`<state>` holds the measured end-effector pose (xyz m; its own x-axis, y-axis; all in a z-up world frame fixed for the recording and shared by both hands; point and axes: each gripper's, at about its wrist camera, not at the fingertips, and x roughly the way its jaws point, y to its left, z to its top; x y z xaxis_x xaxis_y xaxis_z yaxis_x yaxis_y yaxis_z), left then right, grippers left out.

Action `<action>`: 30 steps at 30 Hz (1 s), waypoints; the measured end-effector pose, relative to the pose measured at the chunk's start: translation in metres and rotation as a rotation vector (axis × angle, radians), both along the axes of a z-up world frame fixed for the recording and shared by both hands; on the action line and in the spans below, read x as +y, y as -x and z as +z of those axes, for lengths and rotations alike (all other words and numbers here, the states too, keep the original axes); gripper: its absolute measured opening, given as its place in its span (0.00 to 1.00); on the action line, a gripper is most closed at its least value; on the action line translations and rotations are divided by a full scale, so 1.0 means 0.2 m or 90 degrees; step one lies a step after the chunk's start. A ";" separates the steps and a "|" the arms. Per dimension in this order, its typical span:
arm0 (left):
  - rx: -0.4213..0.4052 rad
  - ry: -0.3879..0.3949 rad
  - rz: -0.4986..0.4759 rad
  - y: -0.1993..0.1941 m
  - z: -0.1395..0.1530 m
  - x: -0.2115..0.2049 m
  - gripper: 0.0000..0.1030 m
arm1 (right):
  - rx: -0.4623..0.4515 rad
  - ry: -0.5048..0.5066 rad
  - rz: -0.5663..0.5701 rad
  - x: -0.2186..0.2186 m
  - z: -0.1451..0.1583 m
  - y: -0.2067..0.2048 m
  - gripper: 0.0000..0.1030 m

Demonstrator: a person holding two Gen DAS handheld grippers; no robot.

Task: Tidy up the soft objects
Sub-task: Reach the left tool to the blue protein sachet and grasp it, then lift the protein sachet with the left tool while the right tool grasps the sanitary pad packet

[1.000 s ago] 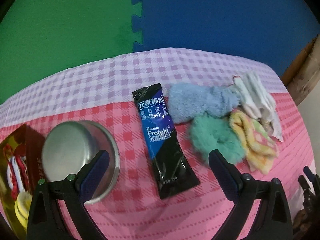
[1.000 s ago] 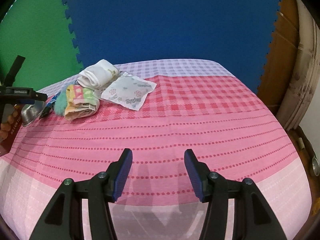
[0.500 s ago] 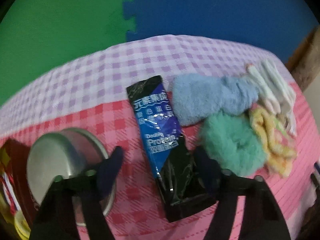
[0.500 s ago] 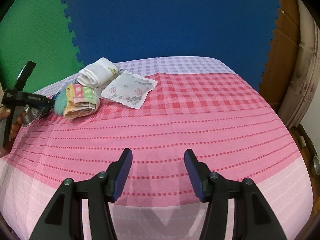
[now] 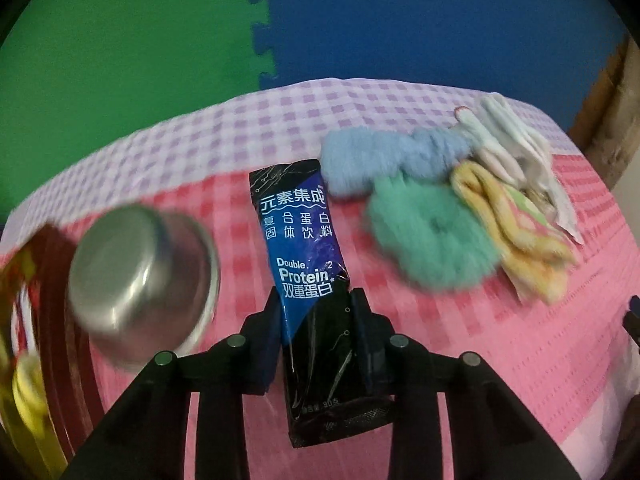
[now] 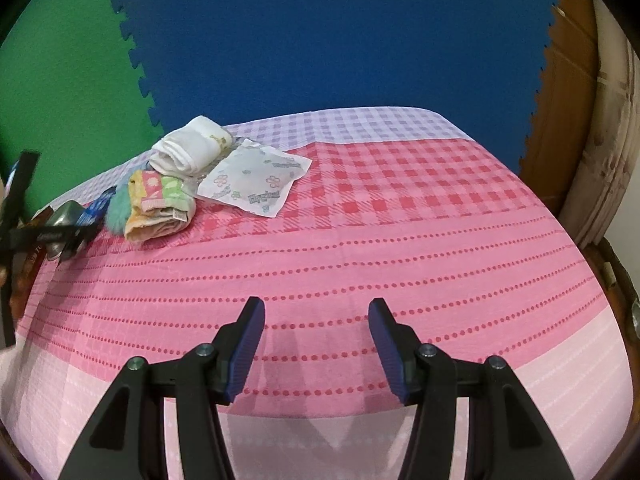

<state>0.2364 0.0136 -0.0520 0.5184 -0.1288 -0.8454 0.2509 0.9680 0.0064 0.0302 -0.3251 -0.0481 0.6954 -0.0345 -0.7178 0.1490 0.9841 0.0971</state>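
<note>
Fingers of the left hand-held gripper [image 5: 317, 316] press against both long edges of a black-and-blue protein sachet [image 5: 310, 264], clamped on its lower, black half. The sachet lies lengthwise on the pink checked cloth [image 5: 500, 340] covering the counter, its printed end pointing away from the camera. To its left sits a steel bowl [image 5: 140, 284], blurred, and at the far left edge a red and yellow packet [image 5: 24, 340], also blurred. To the sachet's right the soft things lie bunched together: a light blue fluffy piece [image 5: 372, 160] at the back, a teal fluffy scrunchie [image 5: 432, 236] just in front of it, a yellow patterned towel [image 5: 520, 236] touching the scrunchie's right side, and white folded socks [image 5: 500, 136] behind the towel. The right wrist view shows a flower-printed white wipes packet [image 6: 252, 180] lying beside the socks. The right hand-held gripper [image 6: 316, 344] hovers with its fingers spread wide and nothing between them, above bare cloth, well apart from the pile.
</note>
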 end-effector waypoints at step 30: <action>-0.053 0.069 0.009 0.98 0.23 0.13 0.29 | 0.061 -0.051 -0.005 0.01 -0.01 -0.12 0.54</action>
